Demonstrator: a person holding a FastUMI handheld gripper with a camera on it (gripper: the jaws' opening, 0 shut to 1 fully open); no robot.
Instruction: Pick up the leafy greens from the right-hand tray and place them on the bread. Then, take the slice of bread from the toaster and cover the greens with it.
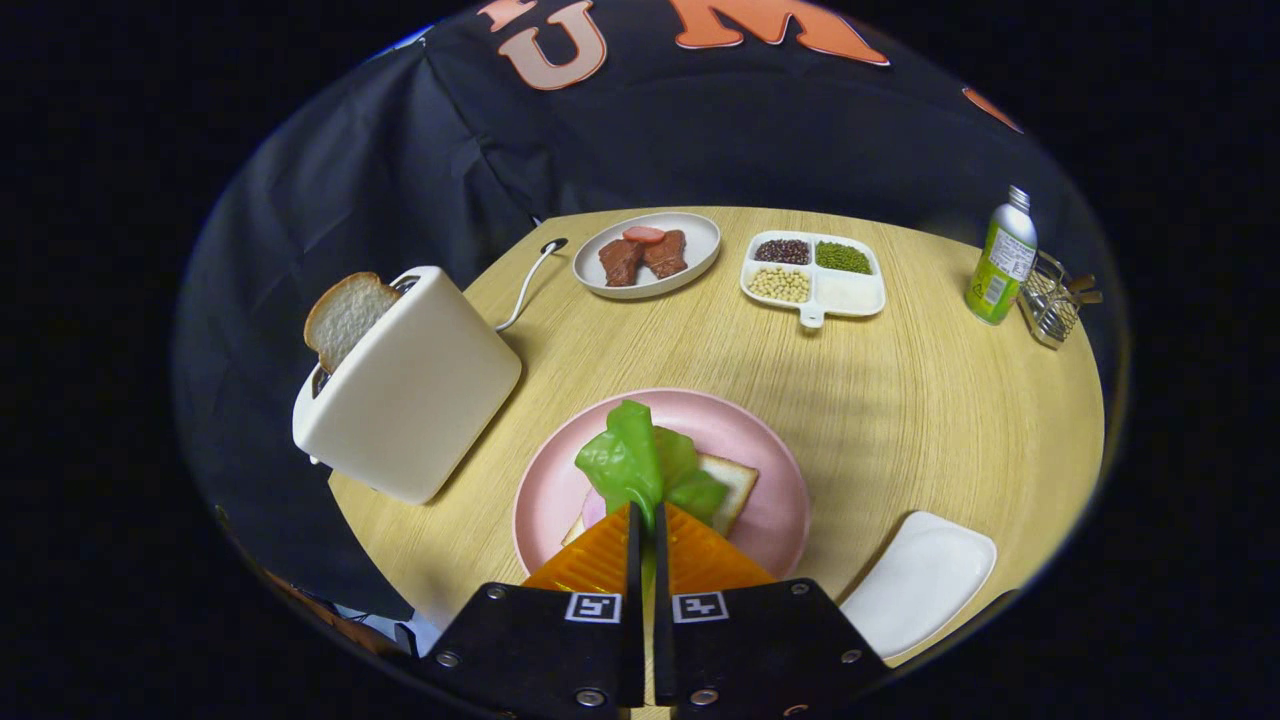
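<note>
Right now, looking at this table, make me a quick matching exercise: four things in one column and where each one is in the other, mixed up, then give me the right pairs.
Things
1. leafy greens
2. slice of bread
3. green bottle
4. meat pieces

Places
A. beside the wire basket
B. standing up out of the toaster
C. pinched between the jaws of the gripper, over the bread on the pink plate
D. on the oval plate next to the divided dish of beans

Pairs: 1-C, 2-B, 3-A, 4-D

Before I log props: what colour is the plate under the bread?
Pink plate, clearest in the gripper view.
</note>
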